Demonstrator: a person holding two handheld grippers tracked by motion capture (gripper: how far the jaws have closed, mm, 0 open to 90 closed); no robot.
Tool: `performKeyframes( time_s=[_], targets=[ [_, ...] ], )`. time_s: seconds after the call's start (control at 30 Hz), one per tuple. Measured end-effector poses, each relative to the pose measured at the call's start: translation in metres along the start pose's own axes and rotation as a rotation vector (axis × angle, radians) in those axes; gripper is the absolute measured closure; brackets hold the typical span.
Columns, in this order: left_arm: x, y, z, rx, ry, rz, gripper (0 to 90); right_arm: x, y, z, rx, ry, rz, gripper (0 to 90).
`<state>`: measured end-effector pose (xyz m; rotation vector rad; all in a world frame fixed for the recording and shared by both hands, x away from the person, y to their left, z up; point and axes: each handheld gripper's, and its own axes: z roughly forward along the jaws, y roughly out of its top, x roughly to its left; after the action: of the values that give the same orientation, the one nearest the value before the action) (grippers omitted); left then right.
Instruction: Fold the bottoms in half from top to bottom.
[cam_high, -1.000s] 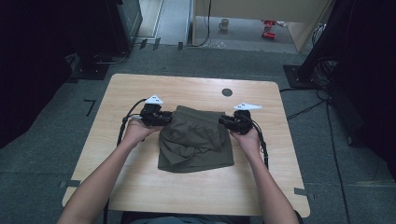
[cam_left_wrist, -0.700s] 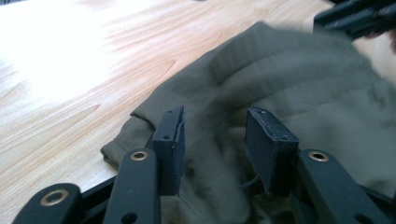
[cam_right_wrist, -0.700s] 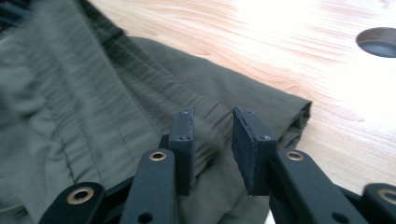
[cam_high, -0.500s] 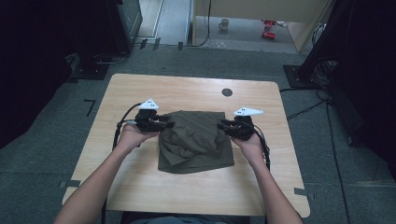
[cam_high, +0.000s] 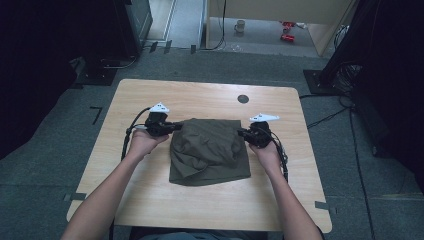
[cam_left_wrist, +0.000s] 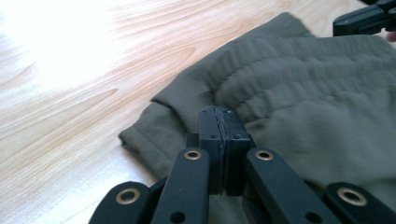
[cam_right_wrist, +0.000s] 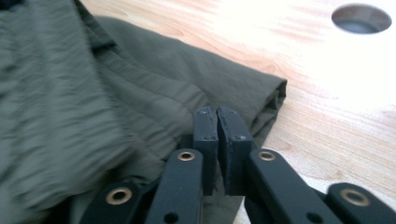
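Both jaws just closed over shorts (cam_high: 209, 150) corners.

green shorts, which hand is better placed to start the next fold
Neither clearly: the left tongs and right tongs have both just closed at opposite far corners of the green shorts, so both would likely move together.

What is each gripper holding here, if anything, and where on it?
Both are shut on the olive garment: the left gripper pinches its waistband corner, and the right gripper pinches the opposite top corner.
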<state>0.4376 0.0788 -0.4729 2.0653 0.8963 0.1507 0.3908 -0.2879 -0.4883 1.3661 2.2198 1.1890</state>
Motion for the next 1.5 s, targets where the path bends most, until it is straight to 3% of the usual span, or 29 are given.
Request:
performKeyframes(
  time_s=[0.13,0.17,0.27,0.33,0.53,0.6,0.77,0.9,1.0,1.17,1.27,1.37,1.5],
  targets=[
    [0.003,-0.004,0.012,0.04,0.007,-0.009,90.0,-0.001,0.0,0.012,0.039,0.001,0.011,89.7],
    [0.004,-0.006,0.017,0.057,0.01,-0.009,90.0,0.0,0.0,0.019,0.058,-0.007,-0.011,89.9],
    [0.004,-0.008,0.024,0.072,0.004,-0.015,90.0,0.001,0.001,0.025,0.077,-0.022,-0.015,90.0],
    [0.002,-0.01,0.032,0.094,0.006,0.006,90.0,0.004,0.001,0.034,0.105,-0.038,-0.033,90.0],
    [-0.003,-0.012,0.042,0.091,0.012,0.033,90.0,0.008,0.0,0.039,0.093,-0.044,-0.042,90.0],
    [-0.006,-0.012,0.044,0.084,0.015,0.052,90.0,0.007,-0.001,0.042,0.072,-0.005,-0.016,90.0],
    [-0.006,-0.008,0.032,0.044,-0.021,0.045,86.5,-0.003,0.0,0.032,0.011,0.124,0.078,79.2],
    [-0.012,-0.003,0.017,-0.005,-0.043,0.064,77.7,0.0,0.002,0.017,-0.057,0.181,0.073,76.5],
    [-0.021,-0.002,0.007,-0.029,-0.075,0.098,73.9,0.008,0.003,0.008,-0.071,0.192,0.041,76.1],
    [-0.033,-0.003,-0.002,-0.008,-0.083,0.155,72.4,0.02,0.0,-0.003,-0.06,0.196,-0.031,76.7],
    [-0.034,-0.006,-0.006,-0.017,-0.092,0.144,73.0,0.022,-0.003,-0.003,-0.038,0.185,-0.044,78.8],
    [-0.036,-0.01,-0.008,-0.007,-0.096,0.151,73.3,0.021,-0.003,-0.003,-0.038,0.207,-0.034,79.1],
    [-0.041,-0.012,-0.018,-0.023,-0.117,0.142,71.1,0.028,-0.003,-0.014,-0.053,0.233,-0.066,78.5]
  ],
)
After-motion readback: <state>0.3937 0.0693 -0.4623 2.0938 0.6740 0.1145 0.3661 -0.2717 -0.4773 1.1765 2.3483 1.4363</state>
